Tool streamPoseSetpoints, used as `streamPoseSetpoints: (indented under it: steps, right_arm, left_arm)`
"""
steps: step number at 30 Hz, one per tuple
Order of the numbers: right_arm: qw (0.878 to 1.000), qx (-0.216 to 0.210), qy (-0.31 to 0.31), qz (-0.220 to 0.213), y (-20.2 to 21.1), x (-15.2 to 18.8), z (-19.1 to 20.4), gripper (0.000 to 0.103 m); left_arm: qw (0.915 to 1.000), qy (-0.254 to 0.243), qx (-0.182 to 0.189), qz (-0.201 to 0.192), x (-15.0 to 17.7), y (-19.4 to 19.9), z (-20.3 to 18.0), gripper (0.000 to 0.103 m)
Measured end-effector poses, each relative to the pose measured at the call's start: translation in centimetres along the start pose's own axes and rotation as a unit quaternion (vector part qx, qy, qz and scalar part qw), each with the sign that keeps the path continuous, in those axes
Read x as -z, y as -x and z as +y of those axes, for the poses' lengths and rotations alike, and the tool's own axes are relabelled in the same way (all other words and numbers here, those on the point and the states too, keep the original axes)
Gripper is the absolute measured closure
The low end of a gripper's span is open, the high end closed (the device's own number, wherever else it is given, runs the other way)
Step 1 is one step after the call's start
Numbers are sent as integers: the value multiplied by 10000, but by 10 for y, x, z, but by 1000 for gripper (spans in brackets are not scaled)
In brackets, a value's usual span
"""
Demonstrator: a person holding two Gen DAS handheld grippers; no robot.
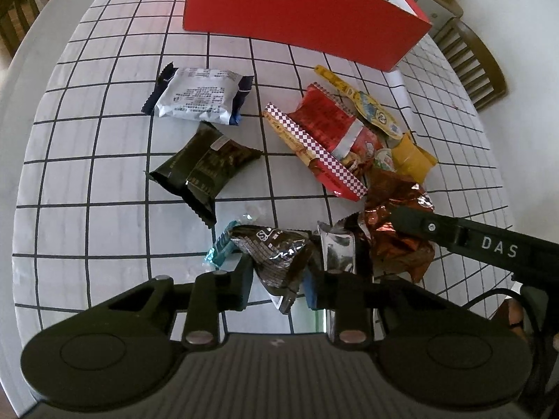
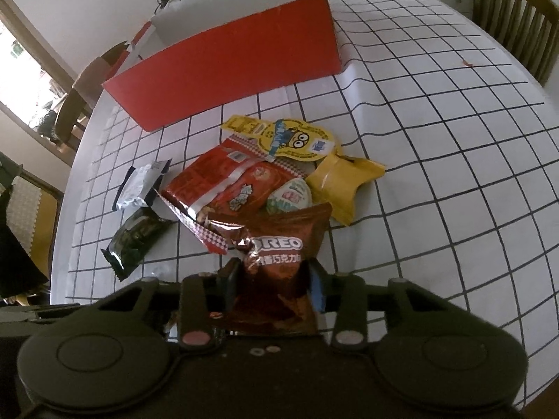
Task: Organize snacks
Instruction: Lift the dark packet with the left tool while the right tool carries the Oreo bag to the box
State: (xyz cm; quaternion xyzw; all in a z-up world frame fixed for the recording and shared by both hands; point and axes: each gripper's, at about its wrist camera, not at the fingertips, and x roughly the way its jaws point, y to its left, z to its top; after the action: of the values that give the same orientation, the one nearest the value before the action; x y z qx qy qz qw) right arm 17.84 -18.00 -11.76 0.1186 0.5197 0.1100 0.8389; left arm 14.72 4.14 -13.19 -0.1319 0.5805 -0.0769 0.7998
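Note:
My left gripper (image 1: 277, 284) is shut on a crumpled dark foil snack packet (image 1: 276, 255), near the front of the checked tablecloth (image 1: 104, 174). A teal wrapper (image 1: 220, 248) and a silver packet (image 1: 337, 248) lie right beside it. My right gripper (image 2: 272, 282) is shut on a copper-brown Oreo packet (image 2: 279, 244), which is also in the left wrist view as the Oreo packet (image 1: 394, 241). Behind it is a pile with a red packet (image 2: 209, 178), a yellow pouch (image 2: 342, 181) and a yellow cartoon card (image 2: 290, 139). The open red box (image 2: 227, 66) stands at the back.
A white packet (image 1: 199, 94) and a dark green packet (image 1: 202, 171) lie apart to the left of the pile. Wooden chairs (image 2: 517, 17) stand around the round table. The table's edge (image 1: 21, 80) curves close on the left.

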Motion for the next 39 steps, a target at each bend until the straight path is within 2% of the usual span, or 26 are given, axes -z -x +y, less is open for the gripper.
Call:
streamPoseSetpoints:
  steps: [10,21,30,39]
  right_arm:
    - [9998,-36,-59,-206,28,8,-2,67]
    - [9973,-142,207,-685,72,5,17,67]
    - [9910,-89,556,-1215,104,-17,36,67]
    - [9810,-43,879,-1732,122,-64,52,67]
  left_arm:
    - [9996,-21,200,-195,9,22,5,75]
    - [9957,-297,259,-842,5,69,-5,75]
    - [9878,-577,278,-1417,-13,106,-19,75]
    - [9783,-854,114,-1887,-51,130,-33,75]
